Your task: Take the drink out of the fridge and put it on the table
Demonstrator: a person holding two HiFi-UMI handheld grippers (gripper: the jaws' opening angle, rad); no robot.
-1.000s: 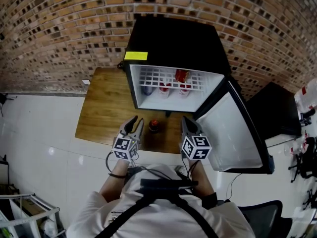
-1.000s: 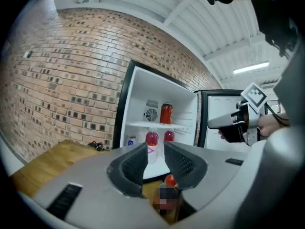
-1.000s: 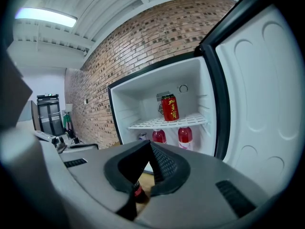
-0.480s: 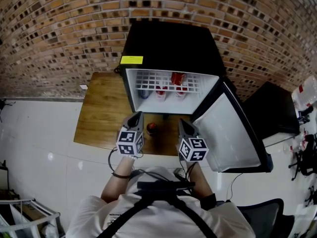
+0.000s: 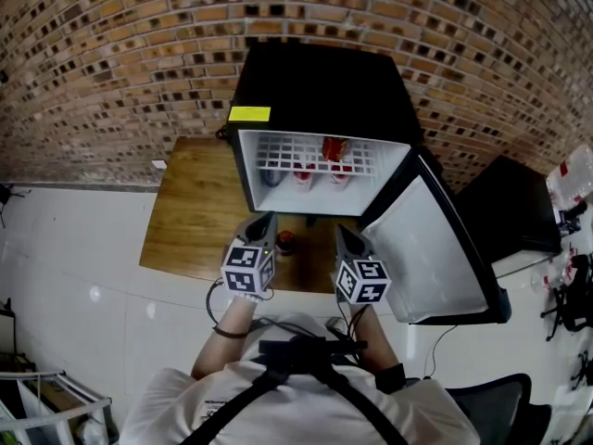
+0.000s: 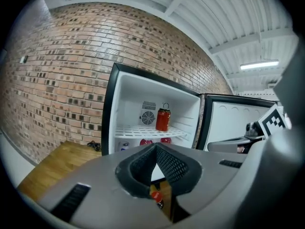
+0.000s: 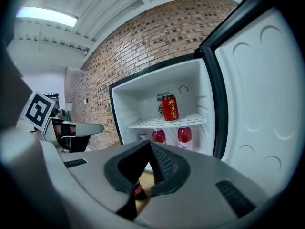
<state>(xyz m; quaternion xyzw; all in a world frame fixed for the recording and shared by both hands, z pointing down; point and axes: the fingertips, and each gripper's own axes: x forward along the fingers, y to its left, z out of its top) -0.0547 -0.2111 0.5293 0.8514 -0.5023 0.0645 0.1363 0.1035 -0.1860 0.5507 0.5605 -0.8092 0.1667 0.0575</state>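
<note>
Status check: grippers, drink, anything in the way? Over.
Both shut, empty: left gripper, right gripper. Red-capped dark bottle standing on the wooden table, between them. Black fridge door open; nothing blocking.

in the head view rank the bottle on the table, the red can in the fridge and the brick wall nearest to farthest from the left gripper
From the left gripper:
1. bottle, on the table just right of it.
2. red can, on the fridge shelf, farther ahead.
3. brick wall, behind the fridge.
</note>
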